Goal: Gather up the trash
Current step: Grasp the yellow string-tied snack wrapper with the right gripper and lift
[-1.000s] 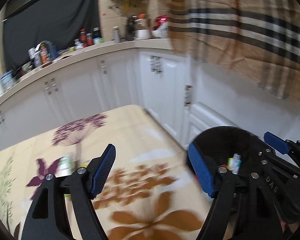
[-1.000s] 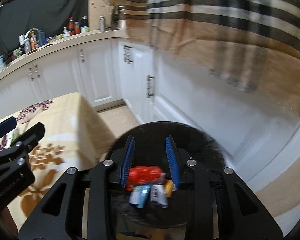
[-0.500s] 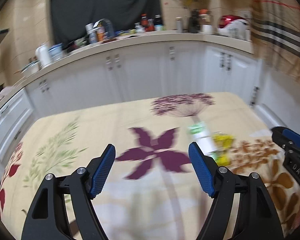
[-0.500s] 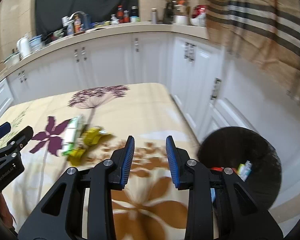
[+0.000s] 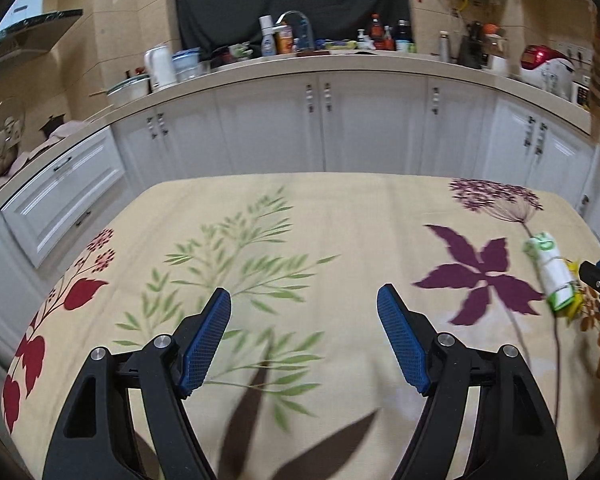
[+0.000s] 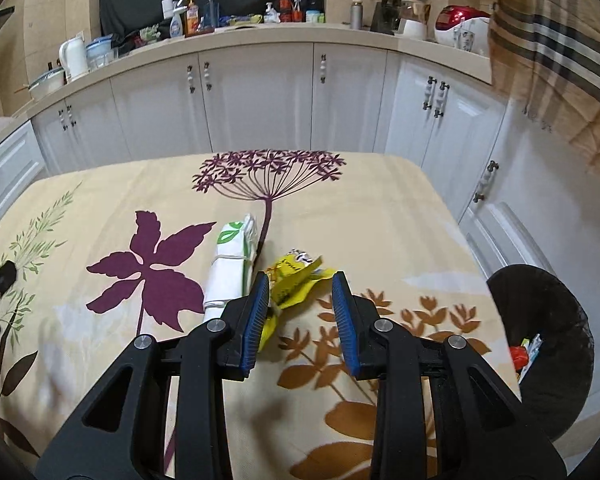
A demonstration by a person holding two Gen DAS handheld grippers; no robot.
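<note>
Crinkled yellow wrapper [image 6: 296, 282] just ahead of part-open, empty right tongs [image 6: 300, 312]; left tongs [image 5: 304, 336] wide, empty; floral cloth surface [image 6: 380, 216]

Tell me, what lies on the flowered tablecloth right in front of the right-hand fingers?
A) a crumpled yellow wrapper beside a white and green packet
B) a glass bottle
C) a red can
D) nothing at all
A: the yellow wrapper lies crumpled next to the white and green packet on the tablecloth.

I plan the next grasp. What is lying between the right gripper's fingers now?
In the right wrist view, the right gripper is open; only the crumpled yellow wrapper reaches between its fingers, past the left one. The rest is bare tablecloth.
</note>
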